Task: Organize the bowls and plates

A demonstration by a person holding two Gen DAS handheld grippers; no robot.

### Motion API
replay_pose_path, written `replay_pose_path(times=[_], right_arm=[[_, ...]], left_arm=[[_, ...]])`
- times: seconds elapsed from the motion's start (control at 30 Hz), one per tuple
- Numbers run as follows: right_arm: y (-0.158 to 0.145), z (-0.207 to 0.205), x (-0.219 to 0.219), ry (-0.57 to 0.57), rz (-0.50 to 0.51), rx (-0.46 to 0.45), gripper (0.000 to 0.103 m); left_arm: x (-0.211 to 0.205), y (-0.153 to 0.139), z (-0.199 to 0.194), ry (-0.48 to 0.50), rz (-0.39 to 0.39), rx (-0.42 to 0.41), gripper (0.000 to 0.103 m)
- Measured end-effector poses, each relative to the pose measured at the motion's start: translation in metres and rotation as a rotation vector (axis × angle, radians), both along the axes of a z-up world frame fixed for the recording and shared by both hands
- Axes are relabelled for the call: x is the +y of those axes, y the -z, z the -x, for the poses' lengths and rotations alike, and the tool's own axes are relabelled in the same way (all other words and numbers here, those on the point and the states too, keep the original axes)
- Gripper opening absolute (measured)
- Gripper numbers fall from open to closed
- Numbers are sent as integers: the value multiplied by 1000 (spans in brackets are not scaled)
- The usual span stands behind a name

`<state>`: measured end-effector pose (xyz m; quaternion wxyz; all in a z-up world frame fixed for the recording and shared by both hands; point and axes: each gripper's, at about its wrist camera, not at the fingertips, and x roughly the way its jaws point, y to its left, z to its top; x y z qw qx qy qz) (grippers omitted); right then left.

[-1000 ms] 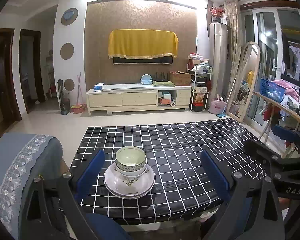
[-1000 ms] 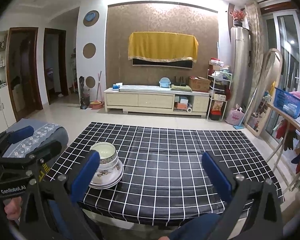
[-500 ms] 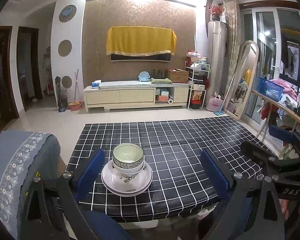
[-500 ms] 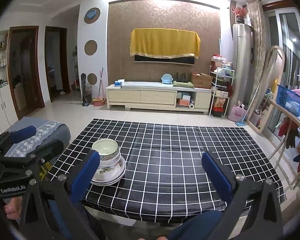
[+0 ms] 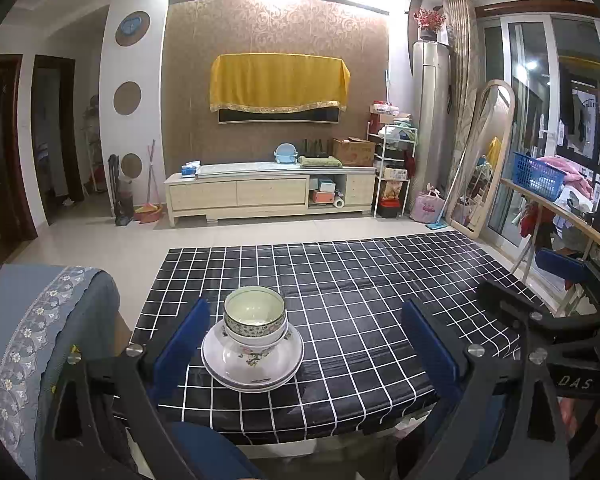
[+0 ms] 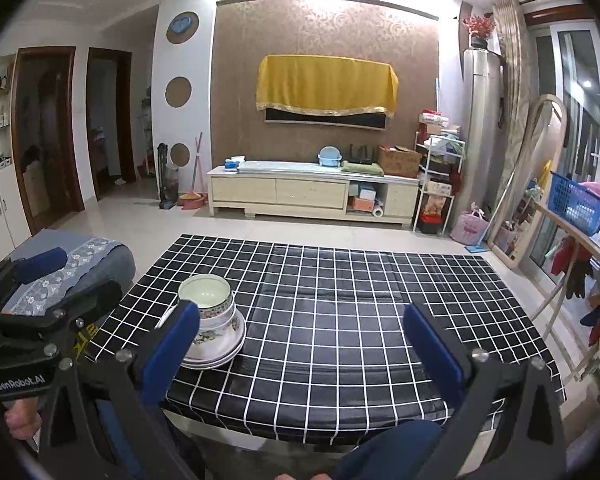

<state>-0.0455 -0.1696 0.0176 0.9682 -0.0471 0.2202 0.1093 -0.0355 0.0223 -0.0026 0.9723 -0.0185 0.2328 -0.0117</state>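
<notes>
Crockery stack (image 5: 253, 346) sits lower centre-left of the left wrist view on the black checked tablecloth (image 5: 360, 300): two bowls (image 5: 255, 316) nested on two plates (image 5: 220, 360), near the table's front edge. Left gripper (image 5: 306, 348) and right gripper (image 6: 300, 344) both hold their jaws wide apart and grasp nothing; in the right wrist view the stack (image 6: 212, 328) lies lower left, partly behind that gripper's left blue pad (image 6: 172, 344). Judgement: glazed ceramic, stiff, heavy, slick and chip-prone, so take it by a plate rim, with support under the stack.
</notes>
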Motion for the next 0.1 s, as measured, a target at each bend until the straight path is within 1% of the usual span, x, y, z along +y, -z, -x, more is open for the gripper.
replay_pose_path(times=[0.1], right_arm=[[0,-1,0,3,1,2,103]], left_arm=[[-2,1,0,5,-6,0,96]])
